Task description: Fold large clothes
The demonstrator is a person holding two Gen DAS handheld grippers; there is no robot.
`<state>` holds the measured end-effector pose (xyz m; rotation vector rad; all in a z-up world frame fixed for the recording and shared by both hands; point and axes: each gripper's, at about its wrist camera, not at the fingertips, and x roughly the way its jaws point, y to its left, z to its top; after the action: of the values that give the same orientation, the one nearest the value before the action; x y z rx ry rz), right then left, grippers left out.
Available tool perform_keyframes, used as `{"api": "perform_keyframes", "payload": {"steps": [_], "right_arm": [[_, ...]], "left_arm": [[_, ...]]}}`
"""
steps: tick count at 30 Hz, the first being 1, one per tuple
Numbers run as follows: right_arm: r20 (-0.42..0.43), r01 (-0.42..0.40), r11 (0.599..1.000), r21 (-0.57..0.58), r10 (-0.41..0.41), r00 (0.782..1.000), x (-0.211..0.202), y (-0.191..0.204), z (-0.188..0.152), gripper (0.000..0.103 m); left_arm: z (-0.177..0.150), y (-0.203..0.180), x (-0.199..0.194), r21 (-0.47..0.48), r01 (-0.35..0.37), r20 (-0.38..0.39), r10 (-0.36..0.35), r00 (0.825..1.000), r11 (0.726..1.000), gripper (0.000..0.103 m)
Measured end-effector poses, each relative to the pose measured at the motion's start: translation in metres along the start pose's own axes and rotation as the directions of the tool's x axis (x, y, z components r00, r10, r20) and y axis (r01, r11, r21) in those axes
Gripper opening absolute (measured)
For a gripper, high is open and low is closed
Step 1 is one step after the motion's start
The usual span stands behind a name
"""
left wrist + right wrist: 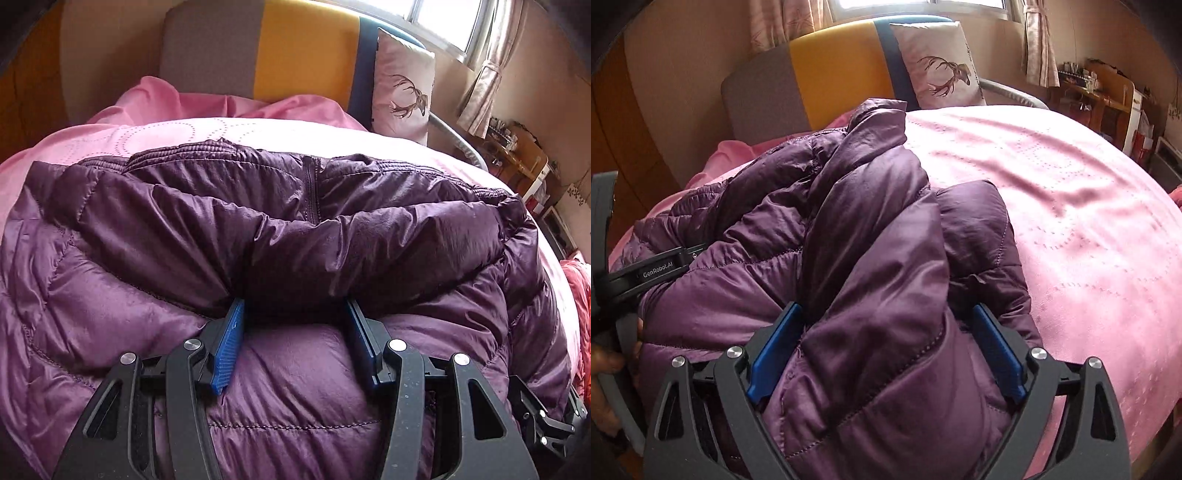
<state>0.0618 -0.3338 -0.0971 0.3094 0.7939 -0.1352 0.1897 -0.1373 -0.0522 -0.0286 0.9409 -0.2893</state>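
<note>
Lying across the pink bedspread point(110, 136) was a purple down jacket point(147, 295), partly folded, its ribbed collar and zipper on the far side from the left wrist camera. On the left, the left gripper point(295, 314) sat low on the jacket with its blue fingers point(229, 339) set wide apart; their tips disappeared beneath a puffy fold of the fabric that lay across them. Whether that fold was pinched between them could not be told, since the jaws stood far apart with quilted cloth bulging in the gap.

Further right, the right gripper point(888, 321) also had its jaws spread wide, with a thick bundle of the jacket point(871, 258) filling the space between its blue fingers point(774, 354) and pressing against both. In that view the jacket rose in a heap toward the headboard point(831, 70), which was grey, yellow and navy, while bare bedspread point(1071, 221) stretched away to the right. The body of the left gripper point(657, 271) showed at the left edge of the right wrist view, resting on the jacket.

A pillow point(402, 88) printed with a deer stood against the headboard, and a curtained window point(443, 22) lay behind it at the far right.
</note>
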Motion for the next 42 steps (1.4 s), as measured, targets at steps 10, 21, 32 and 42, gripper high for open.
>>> {"api": "perform_keyframes", "payload": {"steps": [10,21,32,42], "right_arm": [[0.007,-0.043,0.994,0.097,0.042,0.999,-0.040,-0.029,0.004,0.101],[-0.043,-0.207,0.934,0.291,0.229,0.972,-0.044,-0.076,-0.009,0.101],[-0.071,-0.268,0.915,0.303,0.302,0.951,-0.042,-0.068,-0.009,0.101],[-0.071,-0.272,0.911,0.311,0.307,0.949,-0.035,-0.062,-0.009,0.098]], "left_arm": [[-0.012,-0.008,-0.070,0.048,-0.042,0.128,0.036,0.991,0.998,0.061],[-0.032,0.004,-0.101,0.057,-0.029,0.169,0.019,0.985,0.998,0.061],[-0.048,0.018,-0.101,0.055,-0.020,0.154,0.012,0.988,0.998,0.061],[-0.051,0.026,-0.085,0.040,0.020,0.113,-0.024,0.993,0.999,0.061]]}}
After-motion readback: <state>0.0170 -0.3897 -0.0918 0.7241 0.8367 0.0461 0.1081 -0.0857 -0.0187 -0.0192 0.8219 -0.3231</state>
